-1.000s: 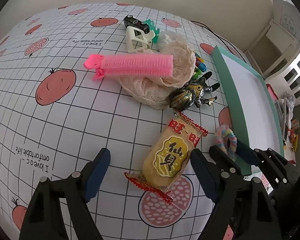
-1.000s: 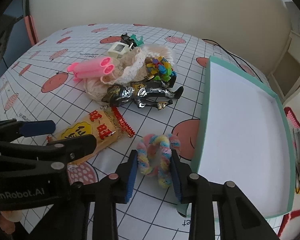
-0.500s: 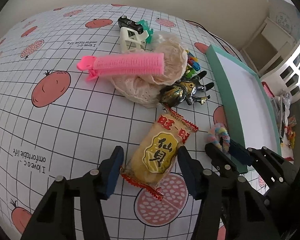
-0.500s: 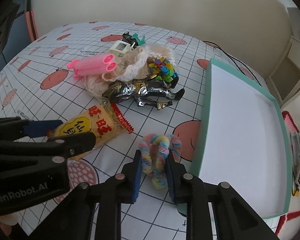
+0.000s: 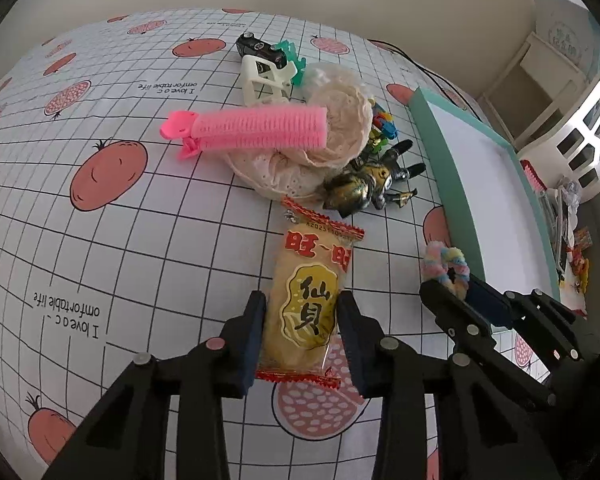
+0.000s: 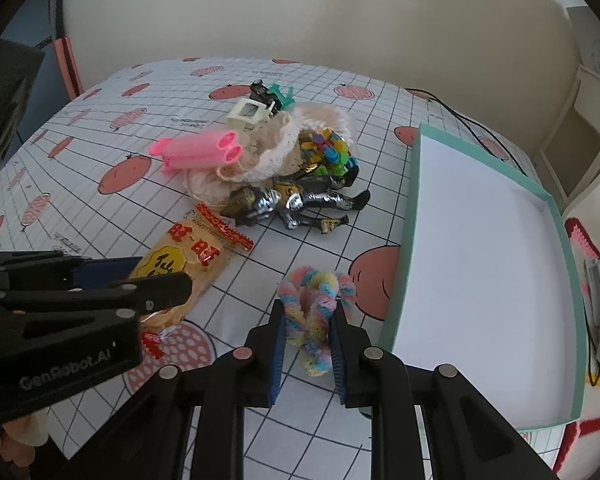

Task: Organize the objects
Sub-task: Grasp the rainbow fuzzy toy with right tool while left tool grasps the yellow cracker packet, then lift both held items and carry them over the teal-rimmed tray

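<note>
Both grippers have closed since a second ago: the left gripper (image 5: 300,328) now pinches the snack packet (image 5: 310,300), the right gripper (image 6: 306,344) the pastel scrunchie (image 6: 314,304), both on the tablecloth. Grasp step complete; next, lift and carry each into the teal tray (image 6: 408,256).

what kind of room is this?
Likely a home room, perhaps a child's: a fruit-print tablecloth, toys like the toy figure, a hair roller, and white shelves by the wall.

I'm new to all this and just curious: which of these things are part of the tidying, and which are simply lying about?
In the job: snack packet in left gripper; fuzzy scrunchie in right gripper; teal box.

Lying about: black cable; white shelf.
</note>
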